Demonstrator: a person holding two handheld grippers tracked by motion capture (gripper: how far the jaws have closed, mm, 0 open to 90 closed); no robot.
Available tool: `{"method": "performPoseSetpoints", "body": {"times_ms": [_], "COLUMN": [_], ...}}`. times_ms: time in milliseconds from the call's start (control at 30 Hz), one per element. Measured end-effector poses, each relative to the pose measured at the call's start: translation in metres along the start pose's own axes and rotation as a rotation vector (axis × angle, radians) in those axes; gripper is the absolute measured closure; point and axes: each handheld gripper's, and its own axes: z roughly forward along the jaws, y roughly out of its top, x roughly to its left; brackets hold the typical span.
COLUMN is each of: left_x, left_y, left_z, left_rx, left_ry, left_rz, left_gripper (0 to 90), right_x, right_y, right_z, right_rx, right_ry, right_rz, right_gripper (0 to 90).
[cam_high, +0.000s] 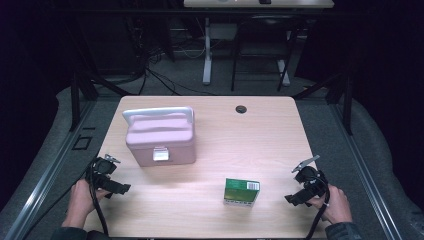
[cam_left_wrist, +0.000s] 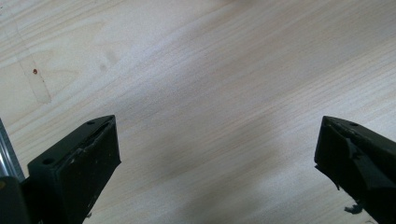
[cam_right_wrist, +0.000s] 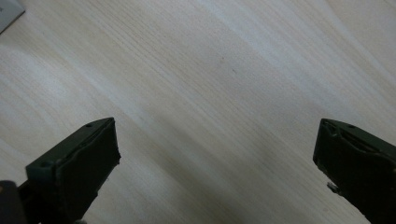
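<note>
Both tongs stand wide open and empty: I hold the left gripper (cam_high: 119, 188) just below-left of the pink lidded box (cam_high: 160, 136), the right gripper (cam_high: 294, 198) near the green carton (cam_high: 242, 191).

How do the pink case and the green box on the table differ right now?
The pink case is the bigger of the two and sits at the back left of the table; the green box is smaller and sits nearer the front, right of centre. The pink case has a white handle and a front latch; the green box is plain-sided with a white label patch. Both rest on the table, and neither gripper touches them.
</note>
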Motion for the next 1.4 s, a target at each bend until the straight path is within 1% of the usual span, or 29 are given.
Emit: {"method": "performPoseSetpoints", "body": {"times_ms": [33,67,100,133,167,200,267,333,400,433,467,567,600,667,767,800,833,900,933,967,1000,1033,1100,1200,1233,1300,1333,1400], "left_x": [0.000,-0.001,-0.001,-0.002,-0.003,-0.004,-0.004,-0.004,-0.004,-0.004,-0.005,-0.006,-0.006,-0.007,-0.009,-0.009,-0.009,-0.008,-0.008,-0.008,-0.008,-0.007,-0.007,-0.006,-0.006,-0.006,-0.006,-0.007], "left_y": [0.000,0.000,0.001,0.001,0.001,0.002,0.001,0.000,0.000,0.000,0.000,0.000,0.000,-0.001,-0.001,0.000,0.000,-0.001,-0.001,-0.001,-0.001,-0.001,-0.001,-0.001,-0.001,-0.001,-0.001,-0.001], "left_z": [0.000,0.000,0.001,0.001,0.001,0.001,0.002,0.001,0.001,0.001,0.002,0.001,0.001,0.002,0.003,0.003,0.003,0.003,0.003,0.003,0.004,0.004,0.004,0.004,0.004,0.004,0.004,0.004], "left_rx": [0.003,0.003,0.003,0.004,0.004,0.010,0.009,0.008,0.007,0.005,0.007,0.007,0.007,0.007,0.011,0.010,0.009,0.009,0.011,0.012,0.012,0.012,0.010,0.007,0.007,0.007,0.006,0.006], "left_ry": [-0.001,-0.004,-0.003,-0.003,-0.008,-0.006,-0.010,-0.010,-0.011,-0.009,-0.010,-0.011,-0.012,-0.014,-0.020,-0.023,-0.024,-0.024,-0.022,-0.023,-0.025,-0.026,-0.031,-0.034,-0.034,-0.033,-0.034,-0.033], "left_rz": [0.001,0.004,0.009,0.014,0.017,0.026,0.030,0.029,0.029,0.030,0.030,0.036,0.034,0.036,0.043,0.043,0.041,0.039,0.040,0.041,0.039,0.038,0.036,0.030,0.030,0.035,0.035,0.034], "left_gripper": [0.2,0.2,0.2,0.2,0.2,0.2,0.2,0.2,0.2,0.2,0.2,0.2,0.2,0.2,0.2,0.2,0.2,0.2,0.2,0.2,0.1,0.1,0.1,0.0,0.0,0.0,0.0,0.0], "right_x": [0.000,0.001,0.001,0.003,0.004,0.005,0.008,0.011,0.013,0.016,0.018,0.020,0.021,0.021,0.023,0.024,0.025,0.026,0.029,0.029,0.031,0.034,0.036,0.043,0.043,0.048,0.048,0.053], "right_y": [0.000,0.000,0.000,0.002,0.002,0.004,0.006,0.009,0.010,0.012,0.013,0.015,0.015,0.018,0.024,0.026,0.028,0.030,0.035,0.035,0.037,0.041,0.043,0.051,0.051,0.055,0.055,0.059], "right_z": [0.000,0.000,0.000,-0.003,-0.004,-0.005,-0.008,-0.011,-0.013,-0.016,-0.018,-0.022,-0.024,-0.027,-0.033,-0.034,-0.036,-0.037,-0.040,-0.040,-0.041,-0.043,-0.044,-0.046,-0.046,-0.048,-0.048,-0.049], "right_rx": [0.000,0.008,0.008,0.024,0.027,0.027,0.025,0.025,0.023,0.020,0.018,0.025,0.027,0.027,0.045,0.046,0.047,0.050,0.051,0.051,0.050,0.051,0.050,0.057,0.057,0.066,0.066,0.069], "right_ry": [0.000,0.010,0.010,0.011,0.009,0.005,0.008,0.001,0.003,0.005,0.008,0.006,0.016,0.013,0.029,0.035,0.037,0.040,0.052,0.052,0.056,0.067,0.074,0.087,0.087,0.094,0.094,0.103], "right_rz": [0.000,-0.018,-0.018,-0.031,-0.040,-0.050,-0.058,-0.073,-0.077,-0.093,-0.097,-0.112,-0.108,-0.125,-0.152,-0.146,-0.170,-0.169,-0.197,-0.197,-0.204,-0.223,-0.227,-0.258,-0.258,-0.286,-0.286,-0.314], "right_gripper": [0.0,0.0,0.0,0.0,0.0,0.0,0.0,0.0,0.0,0.0,0.0,0.0,0.0,0.0,0.0,0.0,0.0,0.0,0.0,0.0,0.0,0.0,0.0,0.0,0.0,0.0,0.0,0.0]}}
